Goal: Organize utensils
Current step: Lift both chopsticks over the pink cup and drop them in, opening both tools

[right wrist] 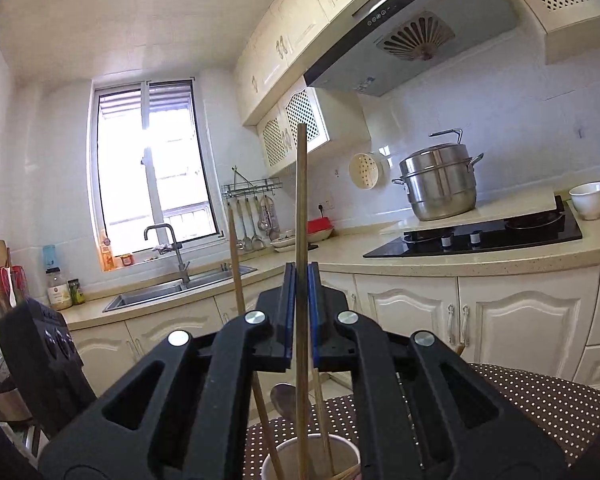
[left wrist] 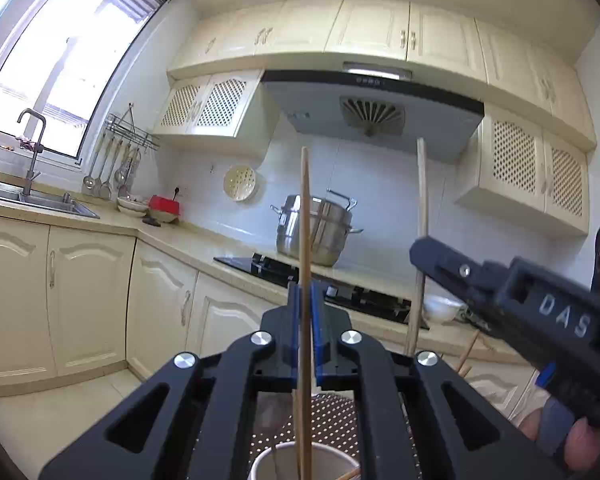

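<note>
In the left wrist view my left gripper (left wrist: 305, 294) is shut on an upright wooden chopstick (left wrist: 305, 220), whose lower end dips into a white paper cup (left wrist: 332, 462) below. To its right, my right gripper (left wrist: 422, 254) is clamped on a second upright chopstick (left wrist: 421, 184). The right wrist view shows that gripper (right wrist: 301, 278) shut on its chopstick (right wrist: 301, 200), which reaches down into the cup (right wrist: 346, 454) among other sticks. The left-held chopstick (right wrist: 235, 260) stands just left of it. A metal spoon (right wrist: 283, 400) lies on the cloth behind the cup.
The cup stands on a brown white-dotted cloth (right wrist: 540, 400). Beyond it are cream cabinets, a black cooktop (right wrist: 500, 234) with a steel steamer pot (right wrist: 440, 184), a white bowl (right wrist: 588, 200) and a sink (right wrist: 172, 290) under the window. A person's hand (left wrist: 580, 444) grips the right tool.
</note>
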